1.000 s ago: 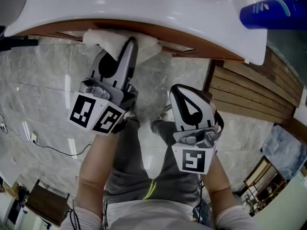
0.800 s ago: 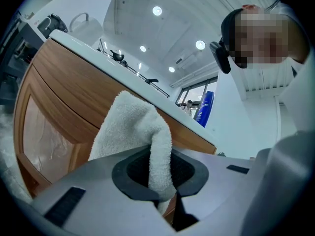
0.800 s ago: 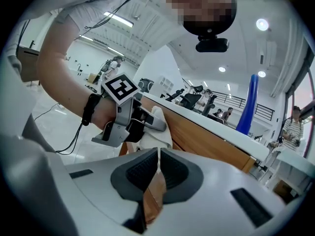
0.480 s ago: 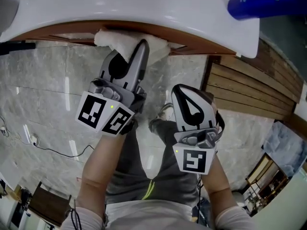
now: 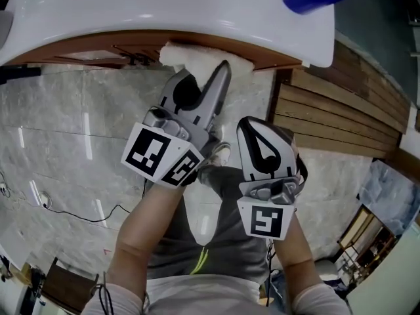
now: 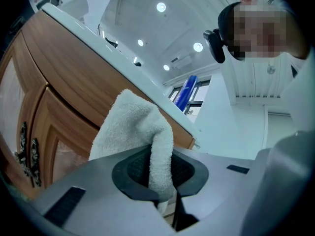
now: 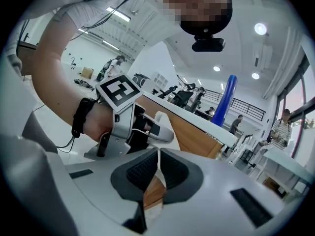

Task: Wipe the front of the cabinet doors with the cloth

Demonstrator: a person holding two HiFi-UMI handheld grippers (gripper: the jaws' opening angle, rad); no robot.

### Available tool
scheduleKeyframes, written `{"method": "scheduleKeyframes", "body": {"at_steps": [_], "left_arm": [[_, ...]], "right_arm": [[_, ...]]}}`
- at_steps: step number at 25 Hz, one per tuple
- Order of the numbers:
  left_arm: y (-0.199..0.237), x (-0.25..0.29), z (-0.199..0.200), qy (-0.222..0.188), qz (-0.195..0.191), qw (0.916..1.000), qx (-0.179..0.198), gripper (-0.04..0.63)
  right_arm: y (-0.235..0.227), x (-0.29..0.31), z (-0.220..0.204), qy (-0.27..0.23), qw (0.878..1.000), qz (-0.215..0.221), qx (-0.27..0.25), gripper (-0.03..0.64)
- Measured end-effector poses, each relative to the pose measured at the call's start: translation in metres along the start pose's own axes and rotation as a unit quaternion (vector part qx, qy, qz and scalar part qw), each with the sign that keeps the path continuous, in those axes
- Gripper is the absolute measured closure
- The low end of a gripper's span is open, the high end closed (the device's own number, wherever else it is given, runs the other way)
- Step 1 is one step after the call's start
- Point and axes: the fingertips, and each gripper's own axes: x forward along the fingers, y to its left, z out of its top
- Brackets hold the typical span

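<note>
left gripper (image 6: pixel 162 178) clamps cloth (image 6: pixel 130 127) | cabinet door (image 6: pixel 54 127) contact unclear | right gripper (image 7: pixel 158 166) closed

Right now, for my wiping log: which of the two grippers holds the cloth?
The left gripper: its jaws are shut on the white cloth, while the right gripper is shut on nothing.

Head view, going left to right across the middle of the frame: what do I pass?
Cable on the floor → left tool, shut on the cloth → right tool → wooden slats
</note>
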Motion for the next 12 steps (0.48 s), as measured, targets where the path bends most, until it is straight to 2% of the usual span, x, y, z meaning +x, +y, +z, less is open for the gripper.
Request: {"method": "scheduleKeyframes", "body": {"at_steps": [8, 12], "left_arm": [[-0.020, 0.015, -0.015, 0.016, -0.018, 0.9997, -0.008, 0.537], [-0.021, 0.004, -0.018, 0.031, -0.017, 0.9993, -0.007, 0.537]], "right_arm": [[-0.015, -0.016, -0.010, 0.016, 1.000, -0.012, 0.004, 0.572], [-0.018, -0.021, -0.005, 0.020, 1.000, -0.013, 0.007, 0.572]]}}
